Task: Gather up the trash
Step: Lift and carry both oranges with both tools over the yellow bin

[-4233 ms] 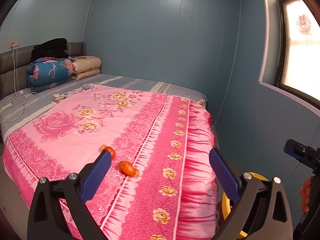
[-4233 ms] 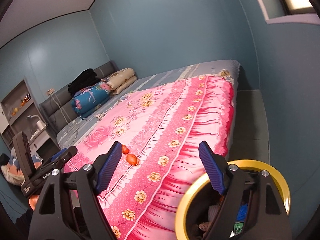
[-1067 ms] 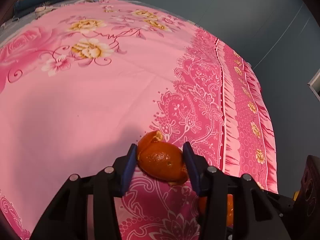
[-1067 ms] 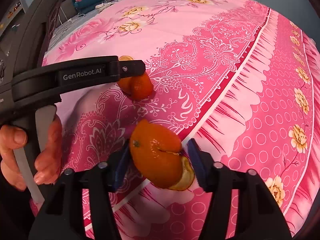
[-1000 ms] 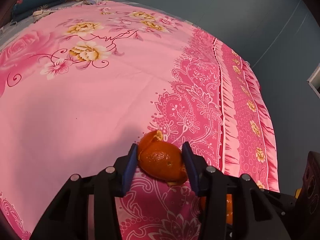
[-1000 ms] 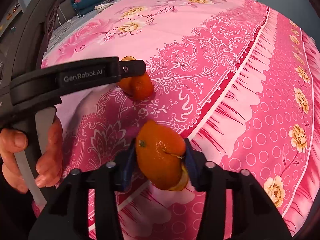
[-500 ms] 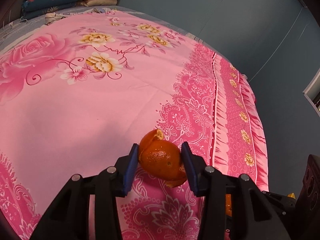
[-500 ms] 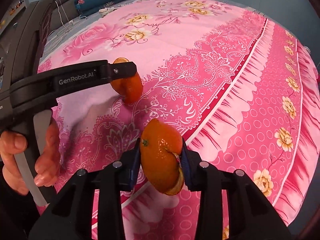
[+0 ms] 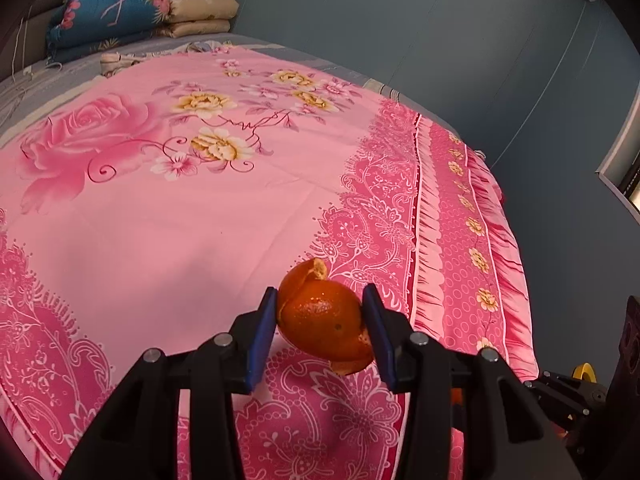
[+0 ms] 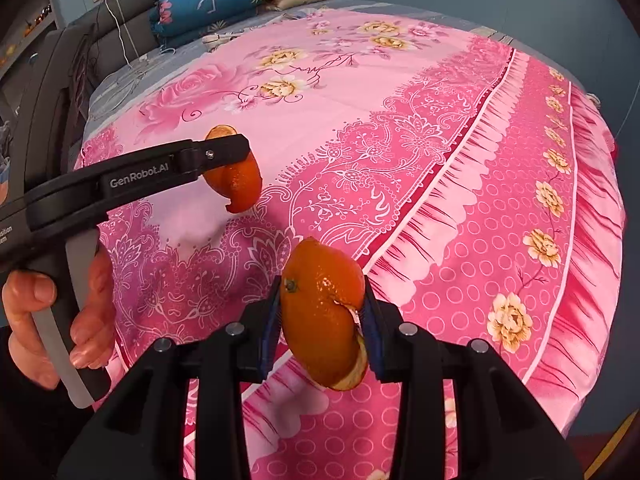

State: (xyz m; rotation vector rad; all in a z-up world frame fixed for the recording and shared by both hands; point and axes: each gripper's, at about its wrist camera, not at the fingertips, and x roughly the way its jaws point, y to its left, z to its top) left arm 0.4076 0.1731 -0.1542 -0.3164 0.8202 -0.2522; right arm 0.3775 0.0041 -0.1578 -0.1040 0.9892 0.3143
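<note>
Two orange peels are being carried at once, one in each gripper, and both grips are looking precarious. Nearest the right wrist camera, the right gripper [image 10: 322, 320] is pinching the larger peel [image 10: 322, 316]; its jaws have just been closing, and the blue pads are now pressing on the rind from both sides. This peel is hollow and split, with a loose curl hanging below the pads, so the shell is likely to buckle or slip out if the hand is swung quickly, and a harder squeeze is likely to fold it rather than secure it. A little farther off and to the left in that view, the left gripper [image 10: 224, 160] is clamping the smaller peel [image 10: 236, 184] clear of the pink floral bedspread [image 10: 420, 80]. In the left wrist view the same left gripper [image 9: 320, 320] is seen holding this peel [image 9: 324, 326] by its rounded flanks, with a torn flap sticking up; a rounded, springy surface is liable to squirt out from between flat pads. A dropped peel would be landing on the bedspread or rolling off its right edge.

Both grippers are pointing steeply downward and forward over the near part of the bed. The person's hand [image 10: 52, 320] is wrapping the left handle at the left edge. Folded quilts [image 10: 208, 4] are lying at the far headboard.
</note>
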